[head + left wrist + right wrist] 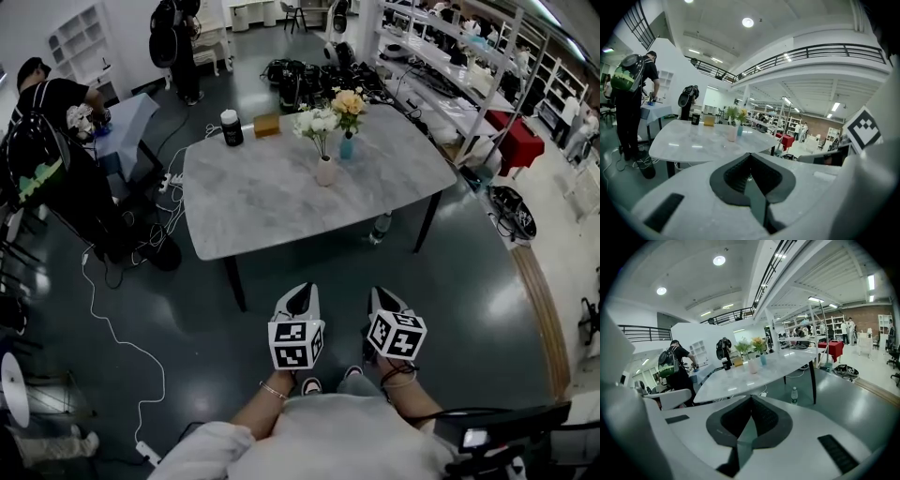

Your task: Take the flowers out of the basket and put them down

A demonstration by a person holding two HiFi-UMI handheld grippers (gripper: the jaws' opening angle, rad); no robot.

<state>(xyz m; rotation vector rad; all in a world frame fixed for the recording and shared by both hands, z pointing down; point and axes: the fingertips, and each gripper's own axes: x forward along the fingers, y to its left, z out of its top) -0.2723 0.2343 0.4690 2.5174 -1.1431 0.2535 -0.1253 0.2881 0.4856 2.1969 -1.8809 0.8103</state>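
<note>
**Head view:** left tool (pixel 298 302) and right tool (pixel 384 298) side by side above dark floor, both well apart from desk (pixel 262 197). On desk: white flowers (pixel 315 122) upright in pale vase (pixel 325 172), orange flowers (pixel 349 101) in blue vase (pixel 347 147) just behind. Black cup (pixel 232 127) and yellow box (pixel 267 125) near far edge.

**Left gripper view:** left tool jaws pressed together, nothing between. Desk with white flowers ahead.

**Right gripper view:** right tool jaws closed tight, empty. Water bottle (pixel 794 395) upright on floor beneath desk.
</note>
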